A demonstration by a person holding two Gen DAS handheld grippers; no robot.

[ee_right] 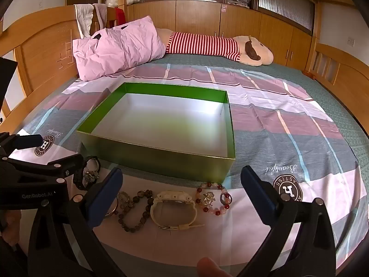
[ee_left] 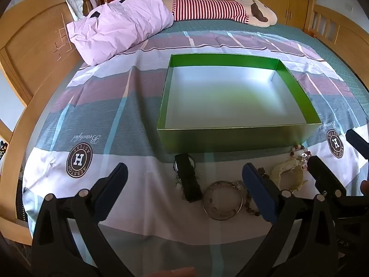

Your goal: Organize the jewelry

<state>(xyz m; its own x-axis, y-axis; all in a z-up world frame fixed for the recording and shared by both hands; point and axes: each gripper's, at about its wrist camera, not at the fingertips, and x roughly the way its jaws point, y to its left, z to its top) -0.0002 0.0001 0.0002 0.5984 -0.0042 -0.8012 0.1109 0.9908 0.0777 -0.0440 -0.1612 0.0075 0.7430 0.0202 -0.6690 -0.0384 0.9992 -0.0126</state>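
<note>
An empty green box (ee_left: 237, 137) (ee_right: 161, 159) with a pale inside lies on the bed sheet. In front of it sits a row of jewelry: a black watch (ee_left: 188, 180) (ee_right: 88, 173), a silver bangle (ee_left: 222, 199), a dark bead bracelet (ee_right: 135, 210), a cream watch (ee_right: 174, 209) (ee_left: 288, 173) and a red-and-pink bead bracelet (ee_right: 213, 198). My left gripper (ee_left: 184, 175) hangs open above the black watch and bangle. My right gripper (ee_right: 181, 180) is open above the cream watch. Neither holds anything.
A pink pillow (ee_left: 120, 27) (ee_right: 117, 48) and a striped plush toy (ee_left: 219, 10) (ee_right: 219, 46) lie at the far side of the bed. A wooden headboard (ee_left: 34, 50) stands on the left. Wooden cabinets (ee_right: 207, 16) line the back wall.
</note>
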